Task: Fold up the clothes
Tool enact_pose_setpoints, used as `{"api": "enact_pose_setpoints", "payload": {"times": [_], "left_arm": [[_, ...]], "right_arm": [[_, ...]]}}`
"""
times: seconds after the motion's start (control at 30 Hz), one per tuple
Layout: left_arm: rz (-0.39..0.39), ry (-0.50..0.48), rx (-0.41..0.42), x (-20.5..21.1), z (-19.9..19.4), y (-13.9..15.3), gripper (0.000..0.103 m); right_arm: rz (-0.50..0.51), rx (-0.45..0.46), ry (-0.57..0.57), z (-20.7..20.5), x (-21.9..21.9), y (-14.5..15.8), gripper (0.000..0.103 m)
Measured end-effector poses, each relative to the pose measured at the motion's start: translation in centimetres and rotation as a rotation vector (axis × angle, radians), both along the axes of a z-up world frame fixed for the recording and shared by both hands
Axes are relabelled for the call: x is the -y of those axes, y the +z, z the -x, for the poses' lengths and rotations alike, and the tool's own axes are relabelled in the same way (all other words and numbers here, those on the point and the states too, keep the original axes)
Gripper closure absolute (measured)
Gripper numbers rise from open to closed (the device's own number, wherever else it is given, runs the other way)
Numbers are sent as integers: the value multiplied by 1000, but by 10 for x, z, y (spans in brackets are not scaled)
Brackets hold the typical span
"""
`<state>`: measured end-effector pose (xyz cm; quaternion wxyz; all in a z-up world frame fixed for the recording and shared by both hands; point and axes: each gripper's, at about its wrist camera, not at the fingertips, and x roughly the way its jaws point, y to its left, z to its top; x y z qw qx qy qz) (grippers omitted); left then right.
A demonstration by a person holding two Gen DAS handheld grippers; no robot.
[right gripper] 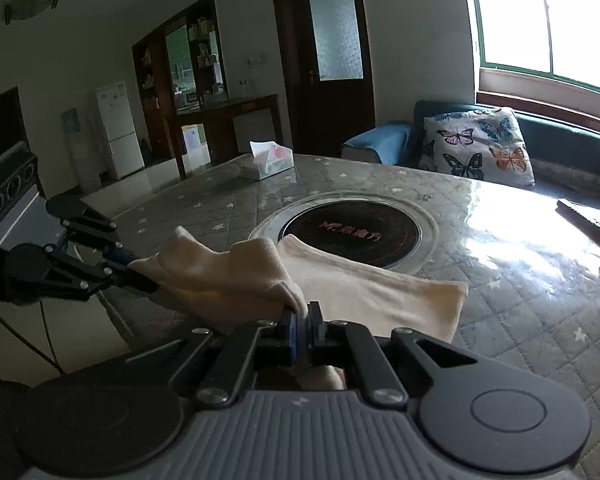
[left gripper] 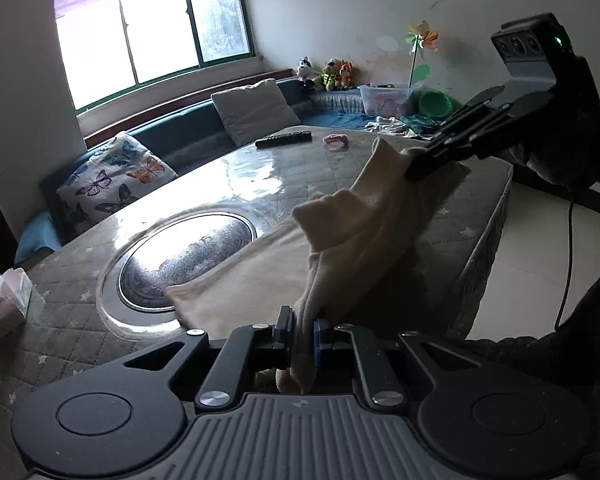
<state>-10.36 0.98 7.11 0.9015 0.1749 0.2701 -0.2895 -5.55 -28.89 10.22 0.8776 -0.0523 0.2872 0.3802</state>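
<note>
A cream-coloured garment lies partly on the quilted table and partly lifted. My left gripper is shut on one corner of it at the table's near edge. My right gripper is shut on the other corner and holds it up above the table. In the right wrist view the garment spreads toward the round cooktop, my right gripper pinches its fold, and my left gripper grips the cloth at the left.
A round induction cooktop is set in the table. A tissue box, a remote control and a small pink item lie on it. A sofa with butterfly cushions runs along the window.
</note>
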Motion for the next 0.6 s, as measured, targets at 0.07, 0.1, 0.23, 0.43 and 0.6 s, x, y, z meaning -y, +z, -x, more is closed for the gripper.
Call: {"api": "enact_pose_setpoints", "payload": {"times": [0.07,0.1,0.23,0.43,0.6], "left_arm": [[5,16,-5,1,-16,1,92],[4,22,-4,1,-25,0,92],[6,56,-35,-1,-67,-5,92],[26,116,-143,-6,-145,-26,92],[20,163,-202,-8,-192,-53,92]], "right_arm": [[17,14,-8,-9,-3,0,99],[17,14,-12,-15,-5,0,99],[31,12,-32,-51,-15,-2,99],[60,-54,-72,-114,-32,-19,99],[76,-147,-140,-162,-43,-55,99]]}}
